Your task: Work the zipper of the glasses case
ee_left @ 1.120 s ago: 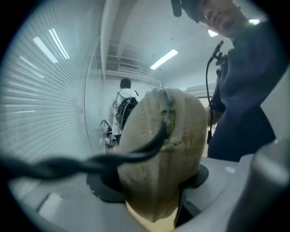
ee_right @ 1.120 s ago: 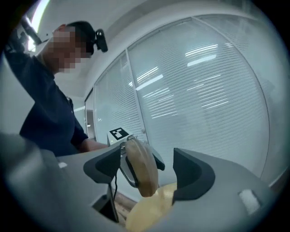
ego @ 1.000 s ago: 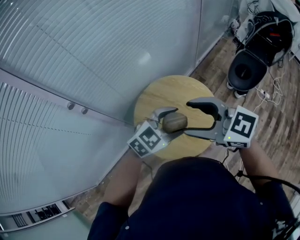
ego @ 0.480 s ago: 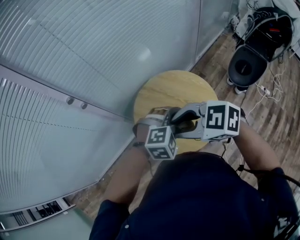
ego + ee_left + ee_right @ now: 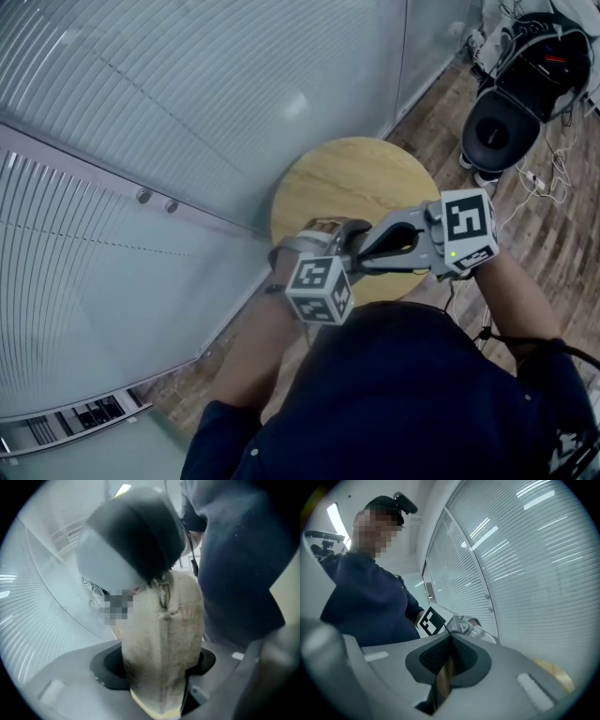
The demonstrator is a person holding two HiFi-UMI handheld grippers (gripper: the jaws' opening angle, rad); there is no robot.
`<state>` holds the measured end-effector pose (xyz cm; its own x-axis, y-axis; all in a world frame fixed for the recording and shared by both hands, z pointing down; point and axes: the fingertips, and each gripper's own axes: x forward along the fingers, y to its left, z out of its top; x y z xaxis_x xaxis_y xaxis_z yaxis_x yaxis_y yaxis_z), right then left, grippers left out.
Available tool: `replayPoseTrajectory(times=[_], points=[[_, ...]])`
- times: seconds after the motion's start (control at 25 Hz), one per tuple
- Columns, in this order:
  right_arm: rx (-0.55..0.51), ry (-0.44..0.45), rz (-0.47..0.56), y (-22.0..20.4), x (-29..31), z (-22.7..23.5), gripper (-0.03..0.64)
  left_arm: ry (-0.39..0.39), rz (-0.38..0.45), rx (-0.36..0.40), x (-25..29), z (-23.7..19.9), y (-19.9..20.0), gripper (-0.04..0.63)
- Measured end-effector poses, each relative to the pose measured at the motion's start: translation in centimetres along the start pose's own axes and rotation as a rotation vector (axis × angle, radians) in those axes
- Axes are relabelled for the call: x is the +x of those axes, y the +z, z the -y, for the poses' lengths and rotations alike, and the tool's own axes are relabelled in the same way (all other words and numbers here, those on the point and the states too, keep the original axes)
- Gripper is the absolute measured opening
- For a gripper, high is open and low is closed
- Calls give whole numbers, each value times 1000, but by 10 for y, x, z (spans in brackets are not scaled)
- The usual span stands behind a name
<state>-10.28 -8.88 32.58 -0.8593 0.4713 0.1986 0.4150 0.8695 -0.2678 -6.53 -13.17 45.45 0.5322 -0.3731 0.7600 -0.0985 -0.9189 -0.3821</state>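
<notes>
Person's dark blue top (image 5: 403, 394) fills the near edge. Left gripper (image 5: 330, 232): jaws wide, clamped on both flanks of the tan glasses case (image 5: 164, 644), held above the table's near edge. Right gripper (image 5: 356, 253): jaws pressed together, pinching the zipper pull (image 5: 162, 591) at the case's end. Marker cubes (image 5: 319, 289) carry black-and-white square patterns only. Beyond: round wooden table (image 5: 352, 183), then ribbed glass wall (image 5: 141, 112).
</notes>
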Motion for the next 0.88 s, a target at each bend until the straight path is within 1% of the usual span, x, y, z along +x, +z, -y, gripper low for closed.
replayPoseTrajectory(times=[0.08,0.16,0.28,0.36,0.56,0.76,0.88], points=[[-26,-23,58,7,-5,3,9,-6,29,-63,-2,-4,2,313],[-88,-60,104,11,-10,6,9,-18,65,-145,-4,-7,3,313],[-183,-124,165,17,-17,7,9,-59,130,-271,-7,-7,8,310],[-204,-153,227,24,-24,6,9,-72,188,-317,-11,-9,16,308],[-169,-160,343,40,-40,4,8,-91,322,-375,-23,-15,34,305],[-70,-165,563,57,-71,12,8,-75,567,-483,-53,-40,54,304],[-49,-176,643,59,-83,18,8,-109,723,-580,-75,-50,64,302]])
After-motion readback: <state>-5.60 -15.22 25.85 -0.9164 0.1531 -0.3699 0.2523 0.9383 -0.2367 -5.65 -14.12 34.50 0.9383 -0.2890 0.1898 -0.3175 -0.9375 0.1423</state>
